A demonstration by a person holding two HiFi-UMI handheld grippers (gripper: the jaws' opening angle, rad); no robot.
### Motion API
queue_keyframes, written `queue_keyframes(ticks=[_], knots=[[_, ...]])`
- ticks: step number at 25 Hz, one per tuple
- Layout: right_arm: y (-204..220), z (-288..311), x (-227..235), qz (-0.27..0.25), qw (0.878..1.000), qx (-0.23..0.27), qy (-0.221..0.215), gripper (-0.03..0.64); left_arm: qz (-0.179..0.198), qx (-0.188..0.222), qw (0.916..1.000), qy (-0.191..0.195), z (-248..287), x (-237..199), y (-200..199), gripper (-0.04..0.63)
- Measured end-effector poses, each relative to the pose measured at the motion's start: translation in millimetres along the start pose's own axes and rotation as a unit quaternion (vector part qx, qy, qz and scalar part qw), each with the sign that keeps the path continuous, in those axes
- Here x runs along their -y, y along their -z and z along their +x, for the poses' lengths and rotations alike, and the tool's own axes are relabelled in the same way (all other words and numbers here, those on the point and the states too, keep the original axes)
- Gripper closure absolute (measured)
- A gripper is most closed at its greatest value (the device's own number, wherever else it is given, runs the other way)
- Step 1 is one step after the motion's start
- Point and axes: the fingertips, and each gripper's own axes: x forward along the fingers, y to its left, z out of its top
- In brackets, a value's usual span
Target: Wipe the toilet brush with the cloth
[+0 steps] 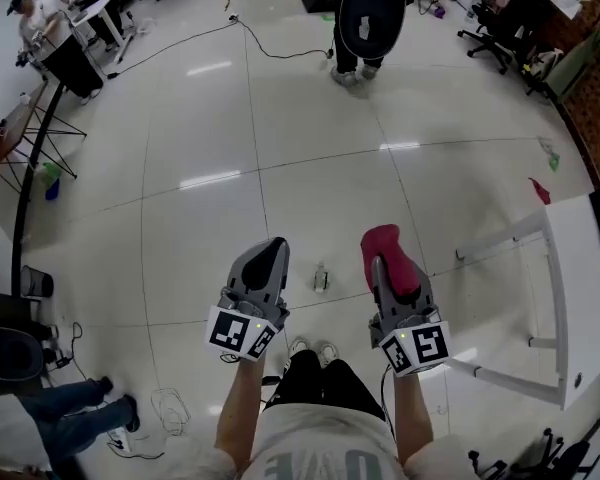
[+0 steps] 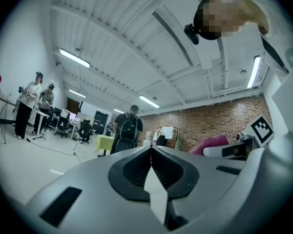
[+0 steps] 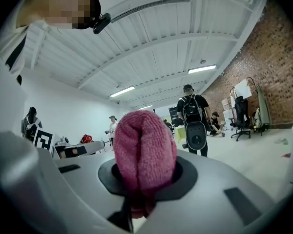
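We find the right claw [image 3: 145,174] clenched on the pink cloth [image 3: 144,140], which bulges past its tips. The left claw [image 2: 150,152] is clenched on nothing. Ahead of both, no toilet brush is identifiable. Risk, in our judgement: the bunched cloth may pull free under rubbing.

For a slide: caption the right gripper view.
Right gripper clamping a bunched pink cloth, with a backpacked person standing beyond.
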Motion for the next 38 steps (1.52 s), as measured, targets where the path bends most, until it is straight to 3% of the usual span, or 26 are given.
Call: queue_keyframes(ticks=[4,11,16,21,27,33,38], knots=[[107,19,23,-0.019,1.000,0.011,-0.017,0.548,0.004,0.015,0.9999,-0.003,3,-29,114,0.591],[399,44,95,-0.043,0.999,0.016,-0.012,0.548,0.011,0.011,0.9999,0.002,-8,-90,413,0.591],[544,47,137,-0.051,0.998,0.021,-0.002,0.548,0.004,0.014,0.9998,0.014,-20,-118,563,0.591],[616,47,159,-0.045,0.999,0.027,-0.001,0.548,-0.004,0.016,0.9994,0.032,-29,-119,644,0.591],[671,52,160,-0.062,0.998,0.011,-0.009,0.548,0.009,0.004,0.9995,0.030,-40,-128,689,0.591],[745,55,175,-0.066,0.998,-0.016,-0.008,0.548,0.005,-0.037,0.9978,0.054,-46,-124,762,0.591],[802,59,182,-0.065,0.996,-0.049,-0.026,0.548,-0.007,-0.094,0.9914,0.091,-51,-101,826,0.588]])
